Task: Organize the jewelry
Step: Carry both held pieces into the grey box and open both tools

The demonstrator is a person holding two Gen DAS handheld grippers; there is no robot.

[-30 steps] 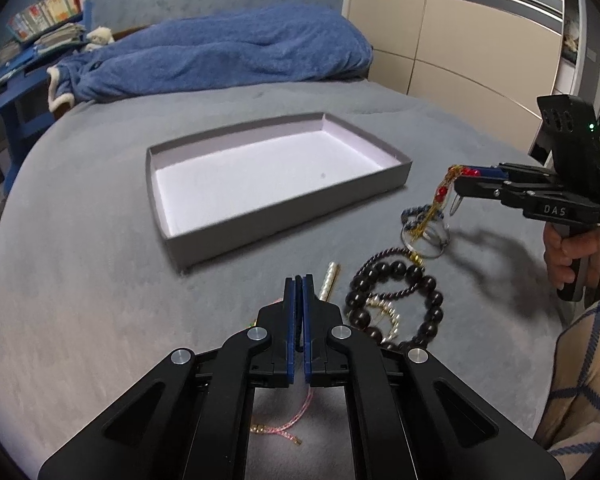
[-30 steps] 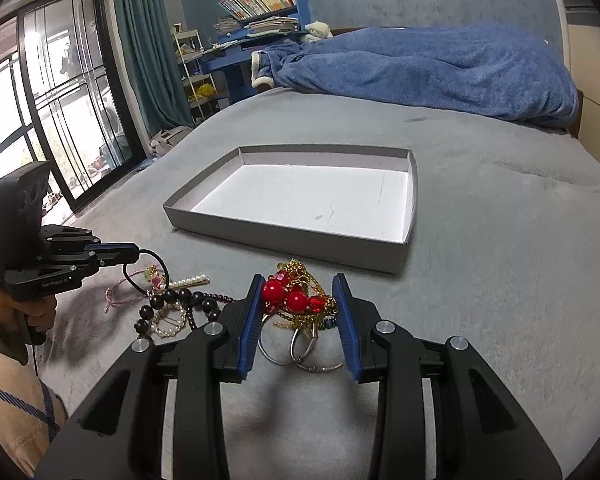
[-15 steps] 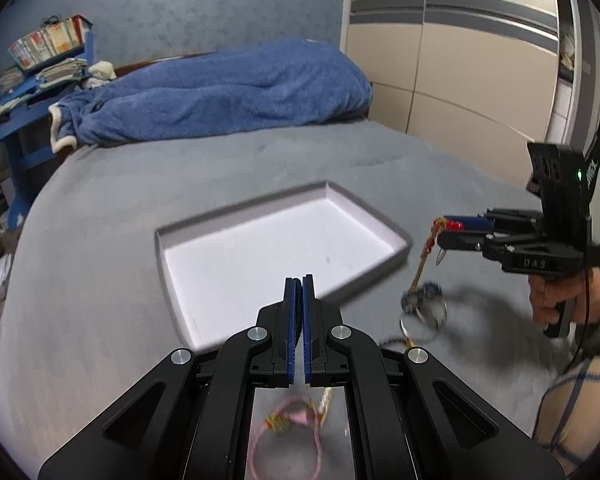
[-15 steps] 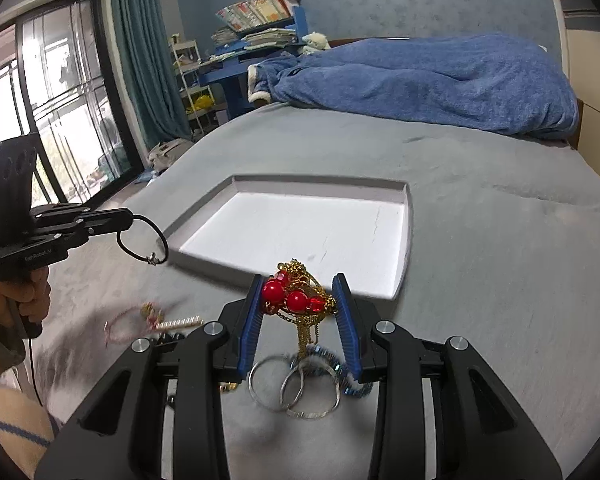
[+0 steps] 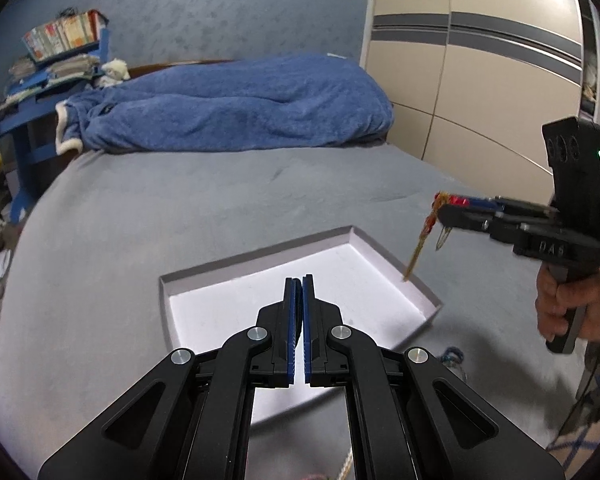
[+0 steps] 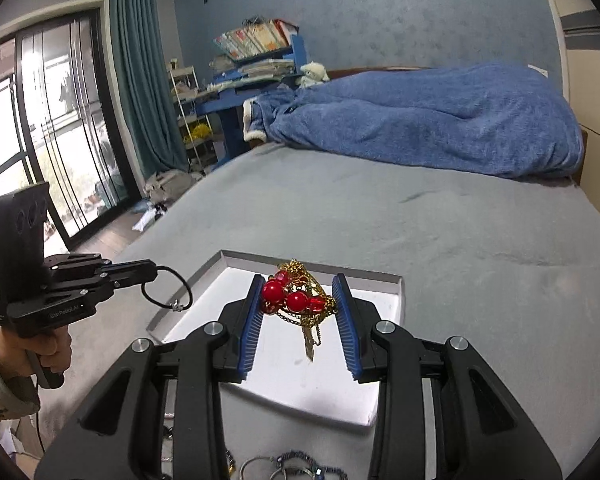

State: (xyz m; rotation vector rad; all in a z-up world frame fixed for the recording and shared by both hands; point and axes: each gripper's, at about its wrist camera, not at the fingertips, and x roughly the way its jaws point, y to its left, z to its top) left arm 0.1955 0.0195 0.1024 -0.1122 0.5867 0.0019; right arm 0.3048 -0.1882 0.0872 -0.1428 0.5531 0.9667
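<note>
Left wrist view: the left gripper (image 5: 299,284) is held over the tray (image 5: 388,258) on the bed (image 5: 140,216), jaws together on a thin black cord. The right gripper (image 5: 444,210) is seen near the tray's right edge — a gold chain (image 5: 418,246) dangles from it.

Right wrist view: the right gripper (image 6: 298,292) is clamped on a red-bead ornament (image 6: 294,298) above the tray (image 6: 396,292); the cord loop (image 6: 168,288) hangs from the left gripper (image 6: 150,272) by the tray's left edge — bangles (image 6: 276,470) lie on the bed (image 6: 460,240) below.

Bedroom with mottled blue-grey wall (image 6: 420,20)

Grey-sheeted bed (image 6: 380,220); rumpled blue fleece blanket (image 6: 420,120) at twelve o'clock, teal curtain (image 6: 140,80) and dark-framed glass door (image 6: 40,120) at ten.
</note>
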